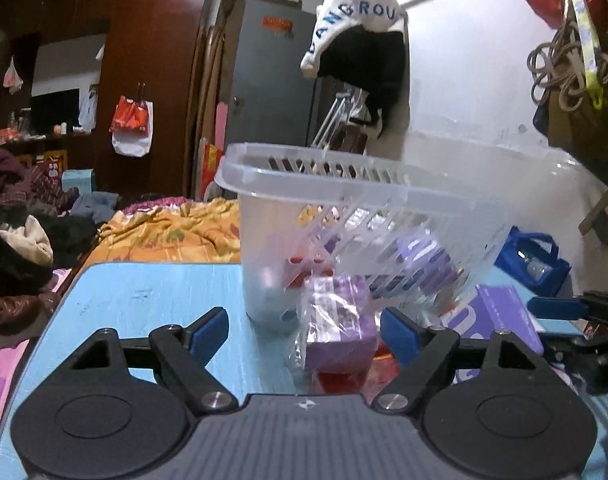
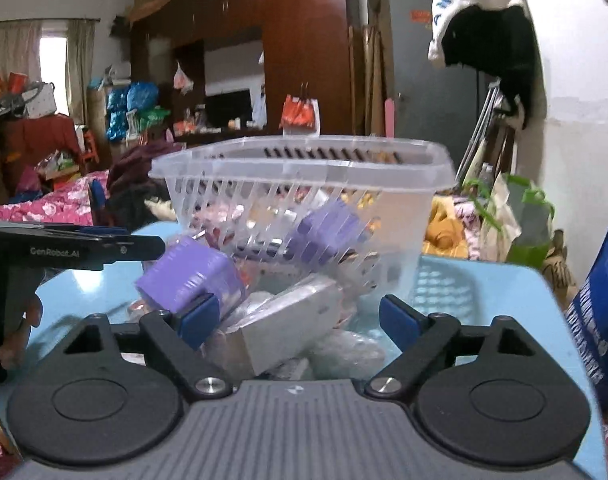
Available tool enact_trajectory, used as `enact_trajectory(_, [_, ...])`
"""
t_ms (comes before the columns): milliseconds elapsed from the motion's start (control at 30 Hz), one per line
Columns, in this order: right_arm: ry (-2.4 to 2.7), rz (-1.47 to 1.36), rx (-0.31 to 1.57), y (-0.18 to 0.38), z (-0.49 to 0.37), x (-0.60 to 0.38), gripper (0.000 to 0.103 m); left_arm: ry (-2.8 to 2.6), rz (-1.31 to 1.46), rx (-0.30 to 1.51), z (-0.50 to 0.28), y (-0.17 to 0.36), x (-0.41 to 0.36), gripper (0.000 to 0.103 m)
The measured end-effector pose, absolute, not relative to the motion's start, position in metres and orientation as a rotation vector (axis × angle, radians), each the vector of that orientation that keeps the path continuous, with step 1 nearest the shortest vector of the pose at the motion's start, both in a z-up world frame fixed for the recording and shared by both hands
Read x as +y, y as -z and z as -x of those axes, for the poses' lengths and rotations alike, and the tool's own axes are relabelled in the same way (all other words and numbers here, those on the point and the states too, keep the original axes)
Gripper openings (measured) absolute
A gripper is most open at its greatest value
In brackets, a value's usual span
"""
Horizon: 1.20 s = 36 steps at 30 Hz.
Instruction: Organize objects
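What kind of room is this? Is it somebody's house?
Most likely a bedroom in someone's home. There is a bed with a rumpled orange blanket, a tall brown wardrobe, and bags and clothes hanging all around. The clear basket being tidied sits on a small blue table.

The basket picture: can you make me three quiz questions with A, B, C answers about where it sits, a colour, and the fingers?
1. Where does the basket stand?
A. on the blue table
B. on the floor
C. on a chair
2. What colour is the box in front of the basket?
A. green
B. purple
C. black
3. How are the left fingers?
A. shut on the box
B. shut on the basket
C. open

Answers: 1 A, its base rests on the tabletop; 2 B, its sides show purple; 3 C, both fingers stand apart from the box.
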State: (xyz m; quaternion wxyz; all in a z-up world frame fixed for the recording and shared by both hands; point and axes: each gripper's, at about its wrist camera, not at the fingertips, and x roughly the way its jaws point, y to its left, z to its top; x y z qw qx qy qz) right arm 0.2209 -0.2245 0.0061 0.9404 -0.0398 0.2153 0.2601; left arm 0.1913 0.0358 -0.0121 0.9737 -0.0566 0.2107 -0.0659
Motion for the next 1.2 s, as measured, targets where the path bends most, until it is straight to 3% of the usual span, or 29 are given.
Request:
enact_trajectory(167, [-0.561, 0.057, 0.439, 0.000, -0.211, -0.225, 0.054, 0.131, 0.079, 0.449, -0.195, 0.015, 0.025, 0.086])
enact_trajectory(267, [-0.557, 0.055, 0.404, 0.002, -0.201, -0.229, 0.044, 0.136, 0.045, 0.482, -0.200, 0.018, 0.015, 0.086])
enact_trajectory(367, [-0.554, 0.033, 0.369, 0.001, -0.194, -0.236, 0.043, 0.125, 0.011, 0.491, -0.204, 0.020, 0.004, 0.082])
enact_trajectory(433, [-0.537, 0.042, 0.344, -0.001, -0.189, -0.240, 0.043, 0.123, -0.006, 0.472, -0.200, 0.019, 0.000, 0.053])
enact_trajectory(467, [-0.531, 0.045, 0.339, 0.000, -0.188, -0.241, 0.043, 0.119, 0.002, 0.463, -0.198, 0.019, 0.002, 0.047])
enact_trajectory(833, [-0.489, 0.044, 0.265, 0.009, -0.177, -0.245, 0.042, 0.149, 0.095, 0.155, -0.136, 0.008, 0.027, 0.046])
enact_trajectory(1200, [-0.477, 0.027, 0.222, 0.009, -0.173, -0.248, 0.041, 0.165, 0.105, 0.138, -0.136, 0.009, 0.026, 0.046])
